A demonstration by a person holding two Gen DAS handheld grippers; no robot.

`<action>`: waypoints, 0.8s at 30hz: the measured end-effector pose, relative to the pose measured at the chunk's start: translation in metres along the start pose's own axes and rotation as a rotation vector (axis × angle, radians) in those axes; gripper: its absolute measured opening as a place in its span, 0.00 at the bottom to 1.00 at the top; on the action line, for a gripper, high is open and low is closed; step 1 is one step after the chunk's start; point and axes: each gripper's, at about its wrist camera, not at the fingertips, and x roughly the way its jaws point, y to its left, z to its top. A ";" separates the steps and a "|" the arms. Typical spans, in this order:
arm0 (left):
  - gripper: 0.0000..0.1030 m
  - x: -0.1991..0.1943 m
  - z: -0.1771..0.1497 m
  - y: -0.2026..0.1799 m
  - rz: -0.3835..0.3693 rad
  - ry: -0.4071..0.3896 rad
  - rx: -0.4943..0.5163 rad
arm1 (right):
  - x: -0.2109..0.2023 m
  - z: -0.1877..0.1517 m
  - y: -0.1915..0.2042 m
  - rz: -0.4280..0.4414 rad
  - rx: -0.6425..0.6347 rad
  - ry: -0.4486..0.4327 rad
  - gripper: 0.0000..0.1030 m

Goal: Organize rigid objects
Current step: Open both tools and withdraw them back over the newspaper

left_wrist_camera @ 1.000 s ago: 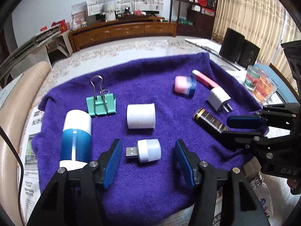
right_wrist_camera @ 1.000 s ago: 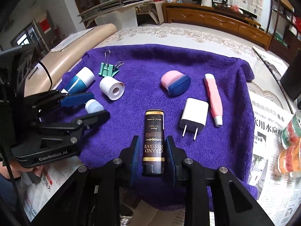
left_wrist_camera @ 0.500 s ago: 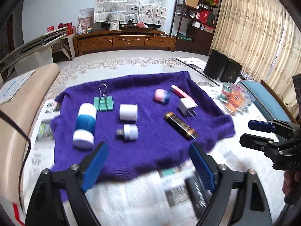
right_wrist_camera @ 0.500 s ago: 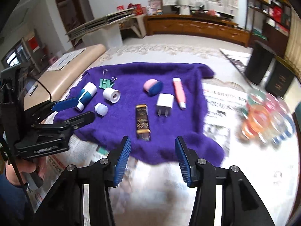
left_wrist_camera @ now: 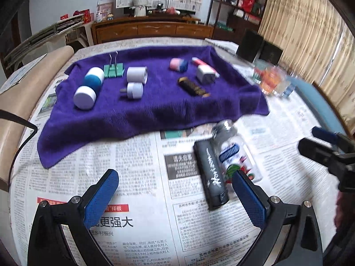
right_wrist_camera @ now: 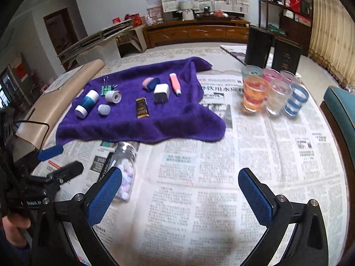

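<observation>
My claw pads (right_wrist_camera: 104,196): blue, textured. Plush towel (right_wrist_camera: 155,119): solid purple. Metal binder clip (left_wrist_camera: 113,70): green. Glass tumbler (right_wrist_camera: 254,93): orange-banded.

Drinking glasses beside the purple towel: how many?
5 glasses, clustered right of the towel: teal, orange, pink, clear, blue-striped. A sixth may hide behind.

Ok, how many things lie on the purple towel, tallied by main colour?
White: 3 (tape roll, USB light, charger plug)
Pink or pink-and-blue: 2 (pink tube, pink-and-blue case)
Blue-and-white: 1 (bottle)
Green: 1 (binder clip)
Black-and-gold: 1 (black-and-gold tube)
Total: 8
</observation>
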 end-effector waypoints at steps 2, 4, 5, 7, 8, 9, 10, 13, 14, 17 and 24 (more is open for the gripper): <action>1.00 0.003 -0.001 -0.001 0.005 0.005 -0.008 | -0.001 -0.006 -0.002 -0.006 -0.003 -0.001 1.00; 1.00 0.006 0.000 -0.001 0.006 0.006 -0.012 | -0.001 -0.010 -0.005 0.001 -0.001 0.001 1.00; 1.00 0.008 0.001 -0.001 0.015 0.009 -0.012 | 0.000 -0.012 -0.007 0.004 0.003 0.002 1.00; 1.00 0.014 0.003 -0.003 0.025 0.020 -0.010 | 0.000 -0.017 -0.011 0.007 0.006 0.008 1.00; 1.00 0.016 0.004 -0.004 0.034 0.024 -0.009 | 0.001 -0.019 -0.013 0.007 0.008 0.011 1.00; 1.00 0.020 0.004 -0.005 0.045 0.027 -0.008 | 0.002 -0.022 -0.015 0.007 0.012 0.016 1.00; 1.00 0.022 0.005 -0.006 0.047 0.034 -0.007 | 0.003 -0.023 -0.017 0.006 0.013 0.023 1.00; 1.00 0.026 0.004 -0.011 0.051 0.047 -0.001 | 0.005 -0.026 -0.021 0.008 0.018 0.029 1.00; 1.00 0.027 0.003 -0.012 0.057 0.045 0.001 | 0.005 -0.027 -0.022 0.010 0.019 0.029 1.00; 1.00 0.029 0.003 -0.016 0.085 0.045 0.009 | 0.004 -0.028 -0.025 0.018 0.022 0.027 1.00; 0.80 0.025 0.004 -0.025 0.084 0.014 0.054 | 0.007 -0.032 -0.035 0.006 0.034 0.043 1.00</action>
